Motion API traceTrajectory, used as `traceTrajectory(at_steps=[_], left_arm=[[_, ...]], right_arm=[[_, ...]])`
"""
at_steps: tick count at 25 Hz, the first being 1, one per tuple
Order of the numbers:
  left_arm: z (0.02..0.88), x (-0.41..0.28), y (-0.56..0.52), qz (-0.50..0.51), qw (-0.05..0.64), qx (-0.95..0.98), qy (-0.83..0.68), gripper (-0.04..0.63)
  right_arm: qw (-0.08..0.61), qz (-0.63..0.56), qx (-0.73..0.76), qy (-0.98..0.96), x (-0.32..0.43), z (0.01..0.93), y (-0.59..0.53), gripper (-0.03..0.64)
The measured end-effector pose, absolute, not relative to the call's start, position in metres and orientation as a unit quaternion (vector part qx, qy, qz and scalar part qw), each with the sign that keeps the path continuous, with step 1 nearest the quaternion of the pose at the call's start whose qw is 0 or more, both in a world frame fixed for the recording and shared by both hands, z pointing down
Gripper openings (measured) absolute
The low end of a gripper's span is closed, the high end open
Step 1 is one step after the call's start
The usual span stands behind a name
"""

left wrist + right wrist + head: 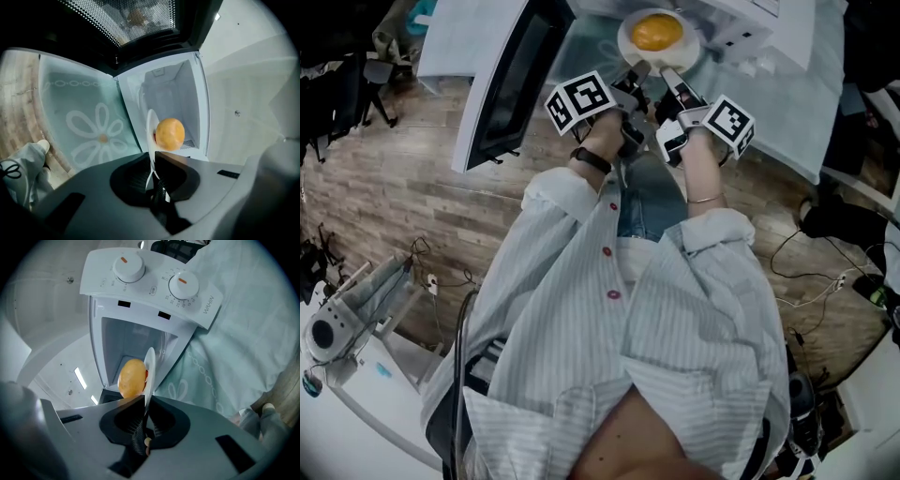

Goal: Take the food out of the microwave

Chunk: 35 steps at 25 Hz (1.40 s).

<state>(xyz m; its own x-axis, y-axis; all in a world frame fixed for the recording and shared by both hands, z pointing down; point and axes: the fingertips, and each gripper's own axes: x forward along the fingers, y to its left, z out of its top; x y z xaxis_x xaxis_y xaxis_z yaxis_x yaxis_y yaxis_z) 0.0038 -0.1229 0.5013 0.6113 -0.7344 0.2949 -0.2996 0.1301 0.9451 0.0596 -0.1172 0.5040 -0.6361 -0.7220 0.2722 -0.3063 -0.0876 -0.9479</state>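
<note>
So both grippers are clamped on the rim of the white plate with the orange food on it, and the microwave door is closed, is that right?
Not quite: the microwave door is open, swung out to the left in the head view. The rest holds: the left gripper and the right gripper both clamp the white plate by its rim, with the orange food on it.

A pale green tablecloth (787, 103) printed with a white daisy (96, 131) covers the table from my 12 to 2 o'clock. Wooden floor (394, 197) spreads out at my 9 o'clock. Loose cables (821, 291) trail over it at 3 o'clock, and a white machine (337, 328) sits at 8 o'clock.
</note>
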Motion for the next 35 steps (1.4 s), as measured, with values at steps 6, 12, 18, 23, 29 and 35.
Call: traceTrajectory(at_steps=[6,12,18,23,29,35], left_arm=[[0.487,0.001,-0.115,-0.184,0.631,0.635,-0.406,0.036],[0.469,0.020,-0.074,-0.193,0.624,0.635,-0.412,0.035],[0.442,0.017,-0.077,-0.206,0.619,0.638,-0.408,0.034],[0.428,0.023,-0.055,-0.211,0.618,0.644,-0.397,0.031],[0.402,0.014,-0.046,-0.213,0.623,0.655,-0.370,0.026],[0.393,0.016,-0.044,-0.210,0.623,0.666,-0.353,0.026]], right_arm=[[0.167,-0.625,-0.383,0.660,0.056,0.490,-0.111,0.051],[0.176,-0.622,-0.379,0.662,0.076,0.472,-0.068,0.049],[0.174,-0.615,-0.383,0.667,0.076,0.448,-0.071,0.048],[0.191,-0.609,-0.377,0.671,0.082,0.436,-0.047,0.048],[0.208,-0.593,-0.374,0.682,0.073,0.410,-0.039,0.046],[0.222,-0.589,-0.361,0.688,0.073,0.399,-0.037,0.043]])
